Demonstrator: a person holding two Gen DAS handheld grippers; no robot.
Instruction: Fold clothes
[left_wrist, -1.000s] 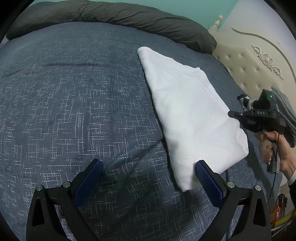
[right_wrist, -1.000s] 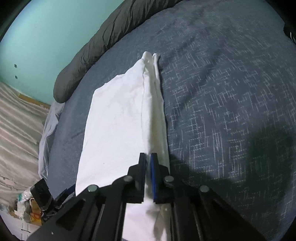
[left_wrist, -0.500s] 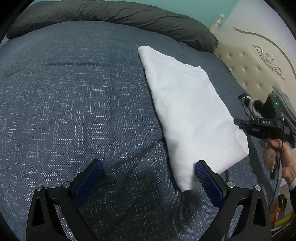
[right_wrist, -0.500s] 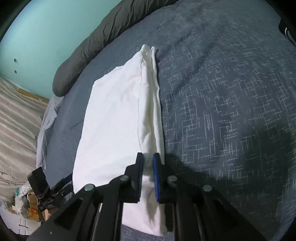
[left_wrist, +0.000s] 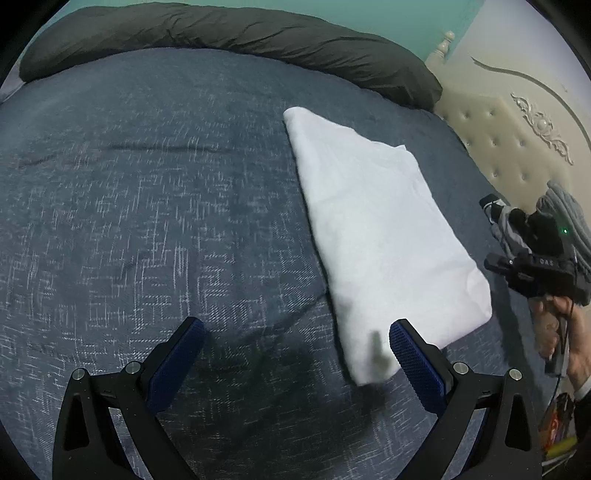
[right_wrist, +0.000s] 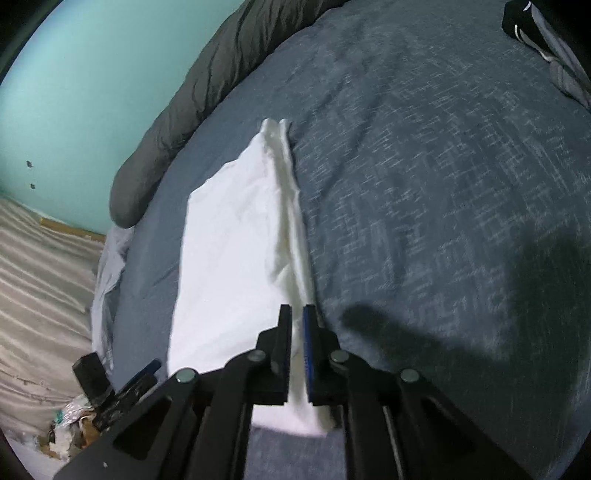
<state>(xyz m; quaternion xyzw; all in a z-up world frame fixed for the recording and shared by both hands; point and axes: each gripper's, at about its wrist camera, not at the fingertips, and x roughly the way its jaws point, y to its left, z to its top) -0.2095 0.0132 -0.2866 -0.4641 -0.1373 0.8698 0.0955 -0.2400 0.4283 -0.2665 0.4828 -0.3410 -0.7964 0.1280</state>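
The white folded garment (left_wrist: 384, 236) lies on the bed (left_wrist: 147, 221); the right gripper (right_wrist: 297, 328), fingers nearly closed and empty, has drawn back off it, while the left gripper (left_wrist: 295, 347) gapes wide.

Bed (left_wrist: 147, 221) covered in dark blue cloth flecked with white. Folded white garment (left_wrist: 376, 229) lies flat on it, right of centre; long dark grey bolster (left_wrist: 229, 33) along the far edge. Grey-and-black clothes (right_wrist: 554, 48) piled at one corner.
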